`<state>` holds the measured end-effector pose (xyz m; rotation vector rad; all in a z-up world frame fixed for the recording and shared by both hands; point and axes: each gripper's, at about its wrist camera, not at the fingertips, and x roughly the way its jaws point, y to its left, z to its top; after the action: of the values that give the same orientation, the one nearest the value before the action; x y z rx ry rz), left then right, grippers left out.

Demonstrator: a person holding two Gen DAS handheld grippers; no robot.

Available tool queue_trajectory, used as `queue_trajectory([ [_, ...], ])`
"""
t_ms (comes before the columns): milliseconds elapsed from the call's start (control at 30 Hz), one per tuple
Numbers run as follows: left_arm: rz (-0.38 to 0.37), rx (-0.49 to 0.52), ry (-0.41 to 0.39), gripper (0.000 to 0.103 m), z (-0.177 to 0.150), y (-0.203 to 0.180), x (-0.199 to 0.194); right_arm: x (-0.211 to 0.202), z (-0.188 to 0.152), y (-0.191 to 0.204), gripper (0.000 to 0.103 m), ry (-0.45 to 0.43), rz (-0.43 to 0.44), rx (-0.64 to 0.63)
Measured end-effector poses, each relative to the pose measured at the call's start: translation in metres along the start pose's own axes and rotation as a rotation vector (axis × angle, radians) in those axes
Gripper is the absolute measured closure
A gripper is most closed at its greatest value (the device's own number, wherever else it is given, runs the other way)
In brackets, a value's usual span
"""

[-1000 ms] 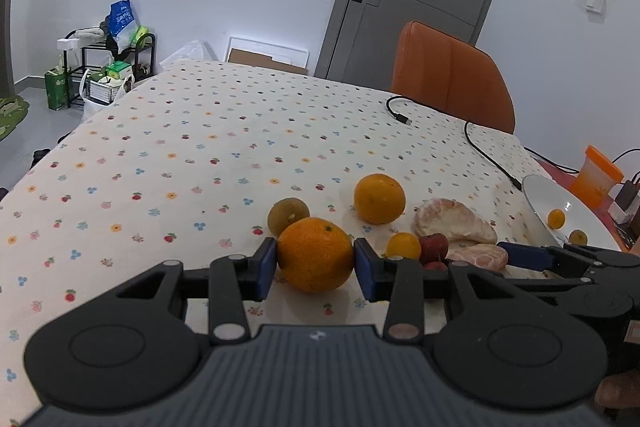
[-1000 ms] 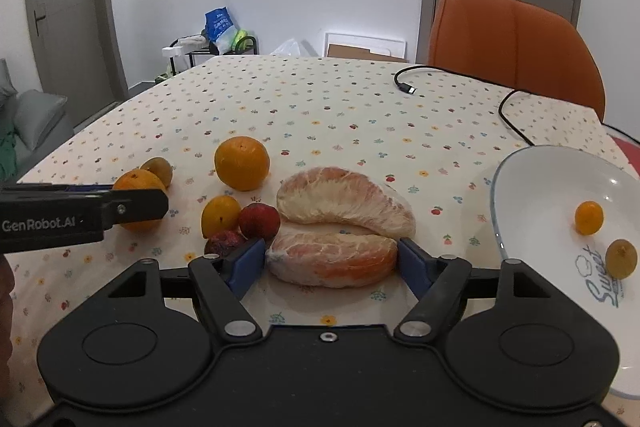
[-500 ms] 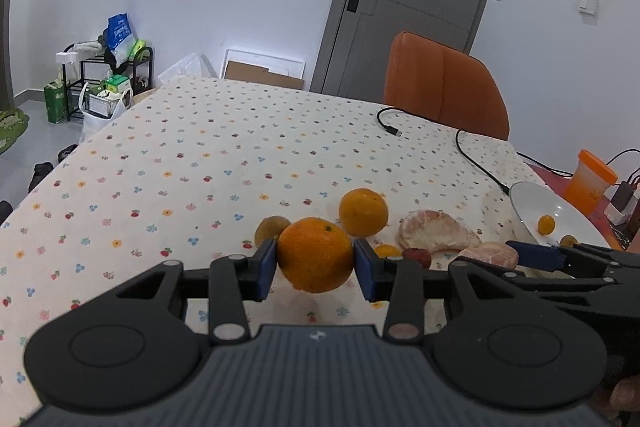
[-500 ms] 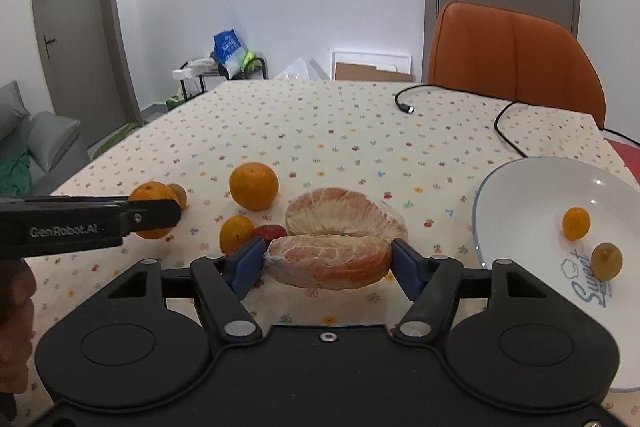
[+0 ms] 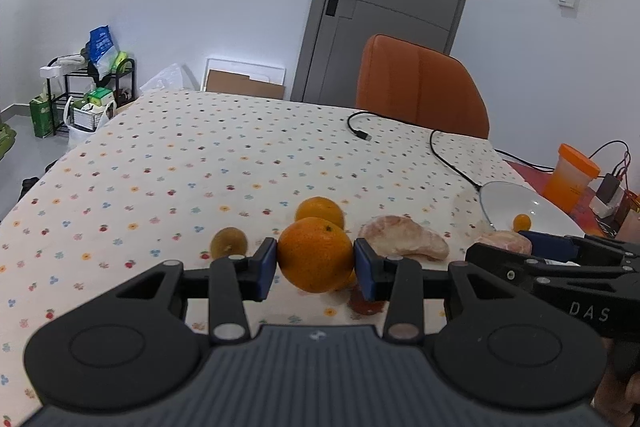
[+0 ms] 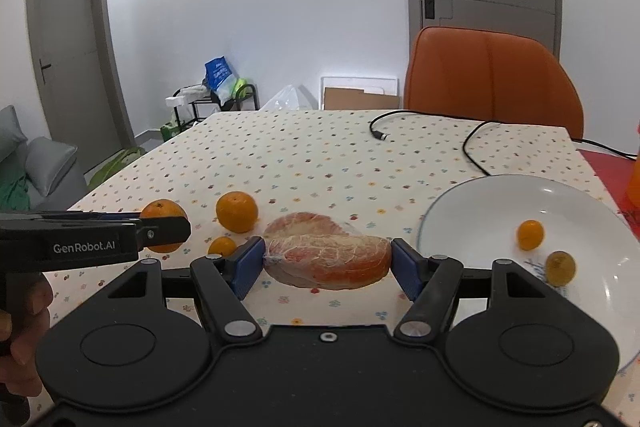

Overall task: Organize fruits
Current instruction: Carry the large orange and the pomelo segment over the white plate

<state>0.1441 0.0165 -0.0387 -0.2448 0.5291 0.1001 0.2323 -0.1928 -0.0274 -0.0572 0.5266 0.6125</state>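
Both grippers tilt gently downward above the table (image 5: 168, 155). The left gripper (image 5: 315, 264) pinches an orange (image 5: 316, 255); the right gripper (image 6: 328, 263) clamps a wrapped pomelo wedge (image 6: 328, 261), white plate (image 6: 480, 203) at its two o'clock.

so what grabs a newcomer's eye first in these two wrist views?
Both grippers are loaded: the left gripper clamps an orange above the dotted tablecloth, and the right gripper clamps a wrapped pomelo segment. On the right sits a white plate with two small fruits in it. More fruit lies loose on the cloth between the two grippers.
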Motion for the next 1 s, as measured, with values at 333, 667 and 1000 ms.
queue_trajectory([
  [333, -0.063, 0.034, 0.007, 0.063, 0.004, -0.028, 0.009, -0.018, -0.002, -0.024, 0.038, -0.027, -0.062, 0.029],
  [667, -0.139, 0.096, 0.017, 0.063, 0.008, -0.065, 0.02, -0.033, -0.011, -0.056, 0.038, -0.046, -0.14, 0.09],
  [1000, -0.202, 0.157, 0.027, 0.063, 0.008, -0.098, 0.032, -0.046, -0.026, -0.086, 0.038, -0.042, -0.226, 0.149],
])
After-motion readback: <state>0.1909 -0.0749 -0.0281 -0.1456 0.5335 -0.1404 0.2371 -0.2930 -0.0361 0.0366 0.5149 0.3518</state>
